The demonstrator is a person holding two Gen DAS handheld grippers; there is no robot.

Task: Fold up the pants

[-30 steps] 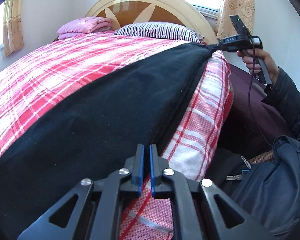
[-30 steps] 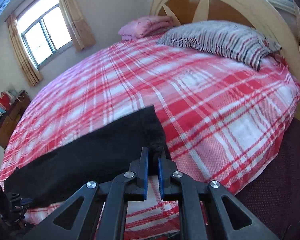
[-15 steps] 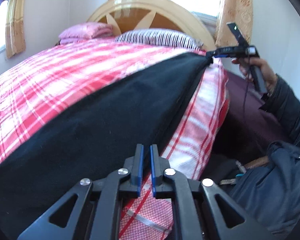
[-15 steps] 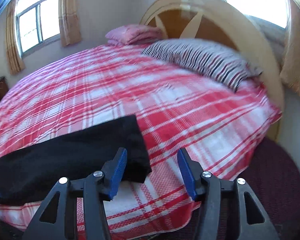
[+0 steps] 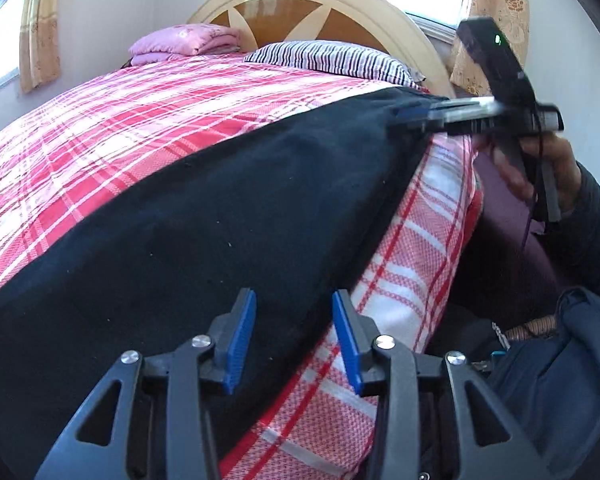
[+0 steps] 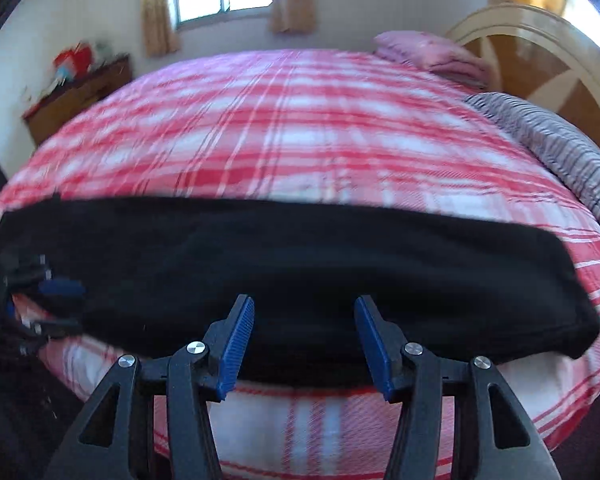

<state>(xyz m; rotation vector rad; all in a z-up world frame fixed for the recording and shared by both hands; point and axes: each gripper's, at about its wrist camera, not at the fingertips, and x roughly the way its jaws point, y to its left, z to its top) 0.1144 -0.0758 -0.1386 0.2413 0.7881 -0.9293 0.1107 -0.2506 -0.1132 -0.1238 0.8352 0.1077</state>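
Note:
Black pants [image 5: 228, 216] lie flat in a long strip along the near edge of the bed; they also show in the right wrist view [image 6: 300, 264]. My left gripper [image 5: 294, 336] is open, its blue pads over the pants' near edge at one end. My right gripper [image 6: 304, 340] is open, over the middle of the pants' near edge. In the left wrist view the right gripper [image 5: 412, 114] hangs by the pants' far end. In the right wrist view the left gripper [image 6: 48, 304] shows blurred at the pants' left end.
The bed has a red and white plaid sheet [image 5: 140, 120], a striped pillow [image 5: 332, 60] and a folded pink blanket [image 5: 184, 42] by the wooden headboard [image 5: 320, 8]. A wooden cabinet [image 6: 76, 92] stands at the far wall. Dark clothing [image 5: 560, 380] lies beside the bed.
Both grippers have opened and let go of the pants, which now lie flat. The right gripper has swung left toward the middle of the pants.

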